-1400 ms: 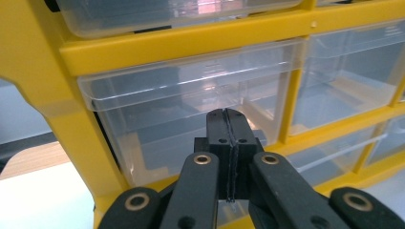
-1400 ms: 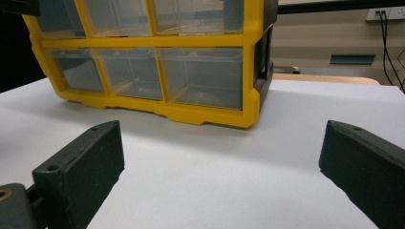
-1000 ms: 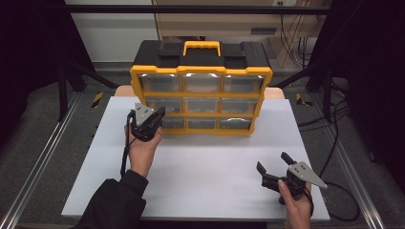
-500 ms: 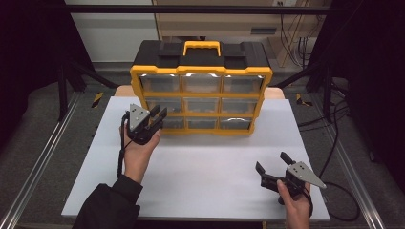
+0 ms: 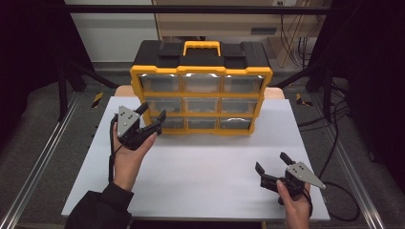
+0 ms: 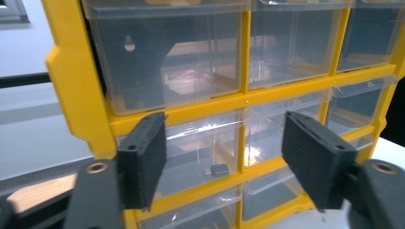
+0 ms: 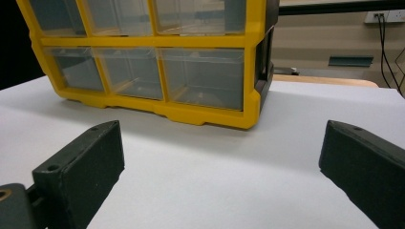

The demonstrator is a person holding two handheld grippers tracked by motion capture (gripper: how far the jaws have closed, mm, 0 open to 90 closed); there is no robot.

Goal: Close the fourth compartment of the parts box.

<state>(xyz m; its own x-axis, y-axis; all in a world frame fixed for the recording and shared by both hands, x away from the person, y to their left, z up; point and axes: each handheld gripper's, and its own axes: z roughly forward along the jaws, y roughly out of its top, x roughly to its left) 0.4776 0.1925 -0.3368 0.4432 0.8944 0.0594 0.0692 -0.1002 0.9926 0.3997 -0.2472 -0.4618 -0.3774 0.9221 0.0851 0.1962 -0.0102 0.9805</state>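
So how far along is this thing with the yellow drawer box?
Hardly started, it seems: every drawer of the yellow organizer looks shut. The open left gripper is up at its left column of drawers, holding nothing. The right gripper waits open above the table. Opening a drawer likely remains.

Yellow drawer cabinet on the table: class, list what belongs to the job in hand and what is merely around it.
In the job:
drawer cabinet
left gripper, open, at the cabinet's left drawers
small dark part in a clear drawer

Merely around:
right gripper, open, over bare table
cables on the floor
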